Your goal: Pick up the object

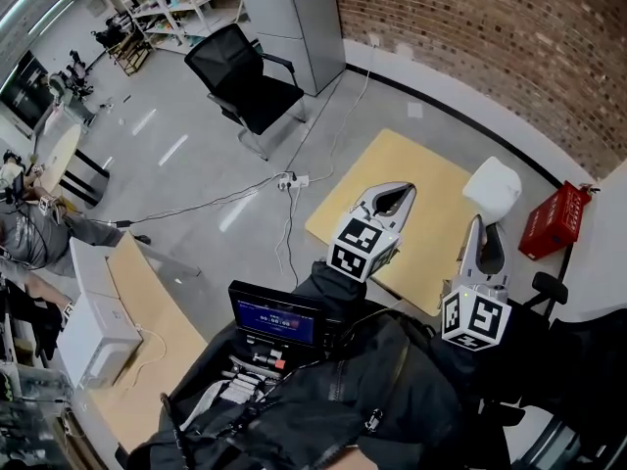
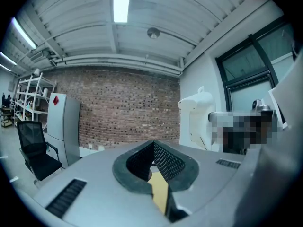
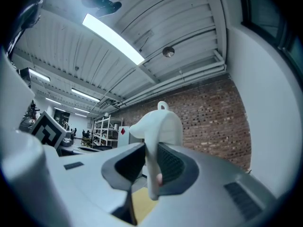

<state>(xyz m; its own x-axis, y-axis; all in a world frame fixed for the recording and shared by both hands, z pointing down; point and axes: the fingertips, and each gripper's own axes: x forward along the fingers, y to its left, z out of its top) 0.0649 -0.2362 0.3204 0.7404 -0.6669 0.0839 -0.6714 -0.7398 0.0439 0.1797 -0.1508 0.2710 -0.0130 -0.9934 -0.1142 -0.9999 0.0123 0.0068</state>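
Observation:
The object is a white, jug-like plastic piece [image 1: 492,189] with a small loop on top. It is held in the air above the right edge of the yellow table [image 1: 392,164]. My right gripper [image 1: 478,225] is shut on a thin lower part of it; in the right gripper view the white piece [image 3: 158,126] stands upright between the pads [image 3: 171,167]. My left gripper [image 1: 400,192] hovers over the table to the left, its jaws together with nothing between them. The left gripper view shows its own empty jaws [image 2: 154,148] and the white piece [image 2: 199,119] off to the right.
A red box [image 1: 554,218] sits right of the table by the brick wall. A black office chair [image 1: 245,76] stands on the grey floor beyond, with cables and a power strip [image 1: 292,180]. A small screen unit [image 1: 277,319] hangs at the person's chest. Desks stand at the left [image 1: 147,321].

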